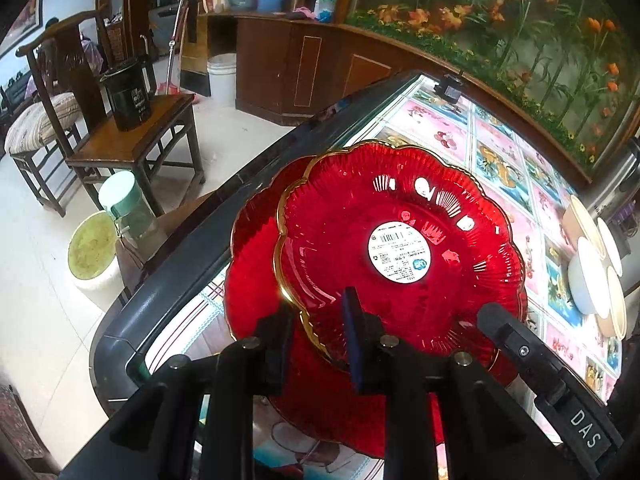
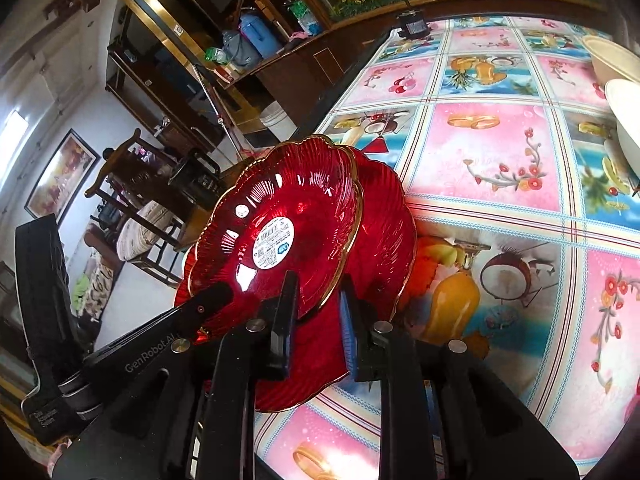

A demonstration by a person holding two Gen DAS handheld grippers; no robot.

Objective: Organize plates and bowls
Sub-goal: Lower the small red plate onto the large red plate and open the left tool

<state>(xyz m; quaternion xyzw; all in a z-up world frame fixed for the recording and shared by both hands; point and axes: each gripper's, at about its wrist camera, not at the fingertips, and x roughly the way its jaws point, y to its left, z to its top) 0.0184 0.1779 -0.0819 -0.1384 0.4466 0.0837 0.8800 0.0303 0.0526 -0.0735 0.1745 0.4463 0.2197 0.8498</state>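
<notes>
Two red scalloped glass plates with gold rims sit stacked near the table's left edge. The upper plate [image 1: 360, 240] [image 2: 308, 204] carries a white round sticker and lies offset on the lower plate [image 1: 252, 280] [image 2: 384, 224]. My left gripper [image 1: 320, 316] straddles the upper plate's near rim, and a gap shows beside the rim, so the pads are not pressing. My right gripper [image 2: 318, 304] straddles the same rim further right, jaws likewise slightly apart. Each gripper's finger shows in the other's view: the right one [image 1: 496, 320], the left one [image 2: 216, 296].
A fruit-patterned tablecloth [image 2: 480, 152] covers the table. Several cream bowls [image 1: 588, 276] [image 2: 624, 120] stand at the right. A small black device [image 1: 450, 88] sits at the far edge. Left of the dark table edge [image 1: 192, 264] are a bottle [image 1: 124, 208] and a wooden chair with a black bucket [image 1: 128, 96].
</notes>
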